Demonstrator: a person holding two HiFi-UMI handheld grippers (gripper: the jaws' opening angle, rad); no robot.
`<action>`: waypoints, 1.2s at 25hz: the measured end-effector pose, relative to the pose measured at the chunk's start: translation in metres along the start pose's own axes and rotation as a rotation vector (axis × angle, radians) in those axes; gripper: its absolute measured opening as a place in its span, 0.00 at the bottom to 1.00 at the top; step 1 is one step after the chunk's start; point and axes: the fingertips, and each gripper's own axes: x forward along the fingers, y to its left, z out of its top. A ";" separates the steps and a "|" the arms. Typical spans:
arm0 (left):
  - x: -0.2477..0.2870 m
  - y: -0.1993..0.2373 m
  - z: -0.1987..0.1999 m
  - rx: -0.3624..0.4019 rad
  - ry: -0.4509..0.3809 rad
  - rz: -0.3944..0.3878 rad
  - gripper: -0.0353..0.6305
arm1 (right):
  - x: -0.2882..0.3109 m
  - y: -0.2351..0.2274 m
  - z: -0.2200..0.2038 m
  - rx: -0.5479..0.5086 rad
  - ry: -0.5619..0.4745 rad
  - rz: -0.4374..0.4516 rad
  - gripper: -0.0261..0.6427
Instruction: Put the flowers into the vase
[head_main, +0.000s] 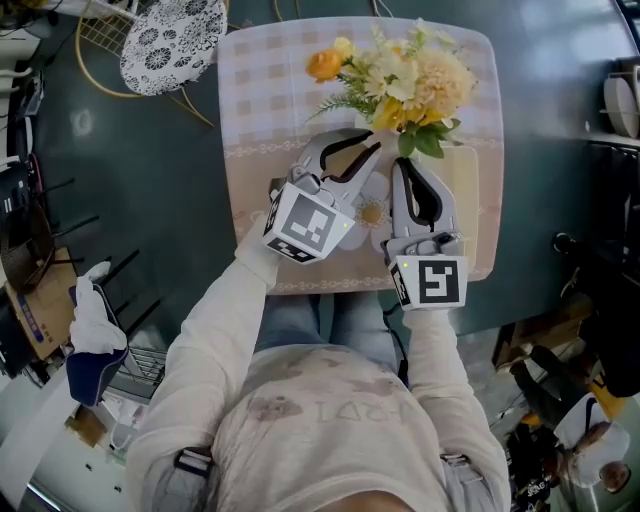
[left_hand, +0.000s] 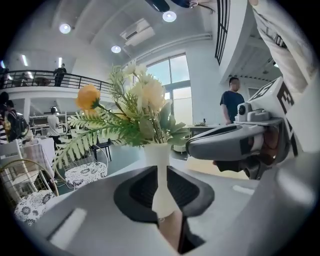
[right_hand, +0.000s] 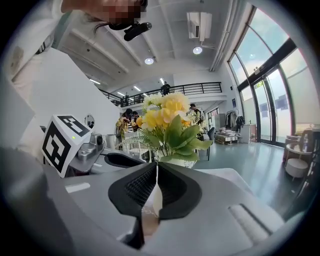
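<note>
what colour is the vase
The vase is plain white, with no pattern. It shows best in the left gripper view.

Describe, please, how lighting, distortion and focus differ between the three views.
Head view: even light, the flowers crisp. Left gripper view: fisheye bending, dark corners, a bright window behind the flowers, the left claw soft up close. Right gripper view: same fisheye, glaring windows on the right, a mosaic patch at the top.
</note>
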 end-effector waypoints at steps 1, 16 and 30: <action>-0.004 -0.001 0.001 -0.005 -0.005 -0.003 0.14 | -0.002 0.003 0.002 0.006 -0.004 0.001 0.08; -0.084 -0.035 0.088 0.014 -0.145 -0.088 0.05 | -0.052 0.059 0.095 0.035 -0.125 0.087 0.08; -0.171 -0.056 0.189 0.026 -0.310 -0.176 0.05 | -0.121 0.084 0.180 0.013 -0.294 0.152 0.08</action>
